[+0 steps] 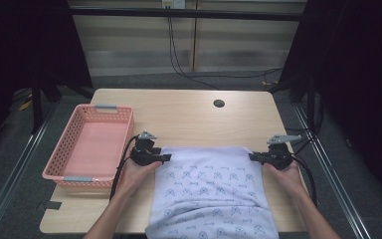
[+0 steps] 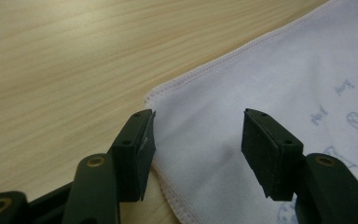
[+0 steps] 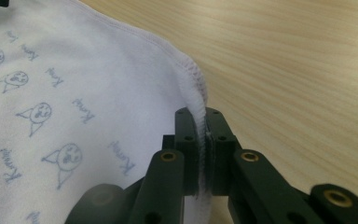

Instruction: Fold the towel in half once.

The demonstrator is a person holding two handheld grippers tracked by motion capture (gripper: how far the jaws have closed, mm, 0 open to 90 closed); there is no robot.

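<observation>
Wooden table (image 1: 189, 117), printed cloth (image 1: 209, 194) flat

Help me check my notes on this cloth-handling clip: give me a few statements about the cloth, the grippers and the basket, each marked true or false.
1. The right gripper is clamped on the hem of the printed cloth. True.
2. The left gripper pinches the cloth too. False: its jaws stand apart around the cloth's corner, with no pad pressing on it.
3. The pink basket holds folded cloths. False: nothing lies in it.
4. The basket stands on the person's left side of the wooden table. True.
5. The cloth hangs over the table's near edge. True.
</observation>
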